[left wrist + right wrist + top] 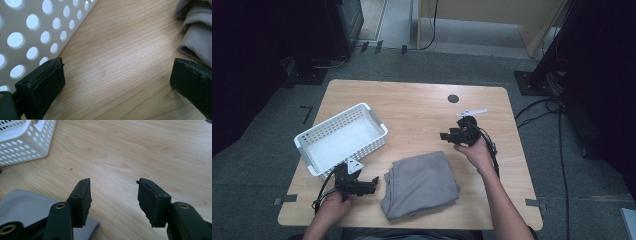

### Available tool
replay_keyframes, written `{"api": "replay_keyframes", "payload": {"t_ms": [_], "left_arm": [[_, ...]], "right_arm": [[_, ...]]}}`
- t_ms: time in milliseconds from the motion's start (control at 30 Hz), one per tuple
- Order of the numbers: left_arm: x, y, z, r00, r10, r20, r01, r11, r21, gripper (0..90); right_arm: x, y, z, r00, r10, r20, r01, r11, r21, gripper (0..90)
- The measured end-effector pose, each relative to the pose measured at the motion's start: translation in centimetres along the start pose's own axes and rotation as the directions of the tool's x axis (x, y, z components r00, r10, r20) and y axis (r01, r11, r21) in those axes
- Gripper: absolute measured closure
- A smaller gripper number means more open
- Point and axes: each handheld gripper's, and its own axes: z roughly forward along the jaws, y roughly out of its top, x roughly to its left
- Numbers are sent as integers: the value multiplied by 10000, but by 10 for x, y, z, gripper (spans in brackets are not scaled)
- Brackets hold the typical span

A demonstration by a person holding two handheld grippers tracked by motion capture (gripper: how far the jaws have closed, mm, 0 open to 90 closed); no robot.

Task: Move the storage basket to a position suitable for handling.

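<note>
Wooden table (422, 105), light grain, rounded corners.
On it: white perforated basket (341, 138) at left; folded grey cloth (419, 185) near front edge.

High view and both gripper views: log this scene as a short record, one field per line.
surface: wooden table
basket: white perforated basket, left part of table, looks empty
cloth: grey folded cloth, near front edge, between the two hands
left gripper: left gripper, open, between basket and cloth, holding nothing
right gripper: right gripper, open, above bare wood beyond the cloth, holding nothing
table mark: dark round spot near far edge
</note>
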Motion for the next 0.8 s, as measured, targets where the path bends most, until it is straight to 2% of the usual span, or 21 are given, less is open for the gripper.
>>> {"api": "replay_keyframes", "payload": {"t_ms": [100, 133, 233, 433, 500, 600, 800], "left_arm": [[0, 0, 0, 10000, -1, 0, 1, 10000, 0, 0], [0, 0, 0, 10000, -1, 1, 1, 10000, -2, 0], [0, 0, 0, 10000, 1, -2, -1, 10000, 1, 0], [0, 0, 0, 10000, 18, -6, -18, 10000, 14, 0], [0, 0, 0, 10000, 7, -4, -7, 10000, 6, 0], [0, 0, 0, 10000, 10, -7, -10, 10000, 6, 0], [0, 0, 0, 10000, 16, -10, -16, 10000, 11, 0]], "right_arm": [[3, 6, 4, 9999, -98, -67, 98, 9999, 76, 466], [8, 14, 9, 9994, -193, -278, 197, 9997, 136, 471], [14, 23, 15, 9983, -318, -495, 325, 9994, 136, 472], [21, 36, 29, 9960, -256, -861, 252, 9997, -54, 503], [24, 41, 33, 9963, -303, -808, 321, 9993, 205, 503], [28, 48, 37, 9945, -372, -981, 379, 9993, 62, 519], [39, 65, 49, 9900, -610, -1269, 650, 9975, 283, 532]]}}
